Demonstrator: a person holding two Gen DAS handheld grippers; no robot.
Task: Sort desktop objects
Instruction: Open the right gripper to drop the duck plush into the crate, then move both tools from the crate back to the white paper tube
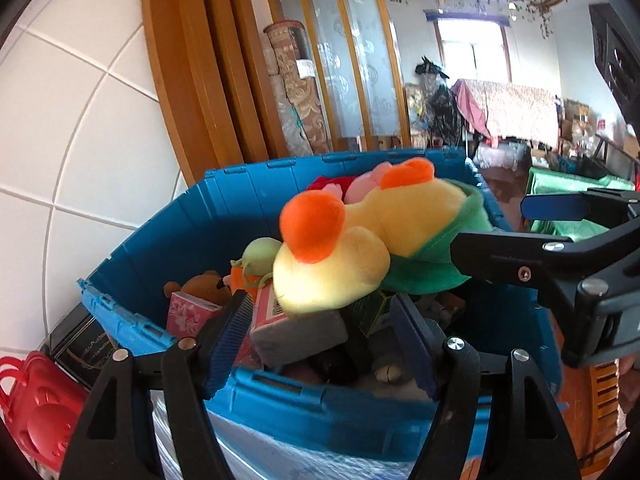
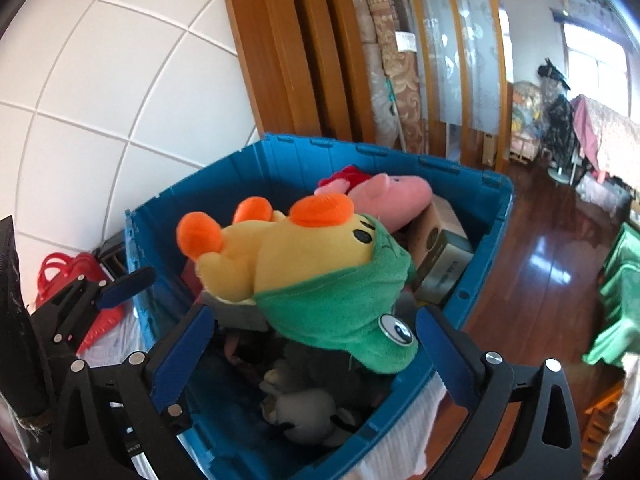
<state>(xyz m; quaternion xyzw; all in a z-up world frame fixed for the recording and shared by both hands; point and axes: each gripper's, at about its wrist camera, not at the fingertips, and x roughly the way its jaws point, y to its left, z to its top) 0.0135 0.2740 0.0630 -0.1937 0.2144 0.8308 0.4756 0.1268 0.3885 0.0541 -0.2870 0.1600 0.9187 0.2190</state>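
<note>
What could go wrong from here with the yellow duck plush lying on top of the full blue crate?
1. The duck plush lies loose atop the pile, its green hood overhanging the near rim of the blue crate; a nudge could tip it out.
2. The right gripper is open, and so is the left gripper, so neither would catch it.
3. Closing on the soft hood alone may give a weak hold.

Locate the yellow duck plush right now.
In both wrist views the yellow duck plush lies atop the pile in the blue crate, just ahead of the pink plush.

Barcode on red box (image 1: 269, 304), box (image 2: 444, 270) lettering seemingly too blurred to read
</note>
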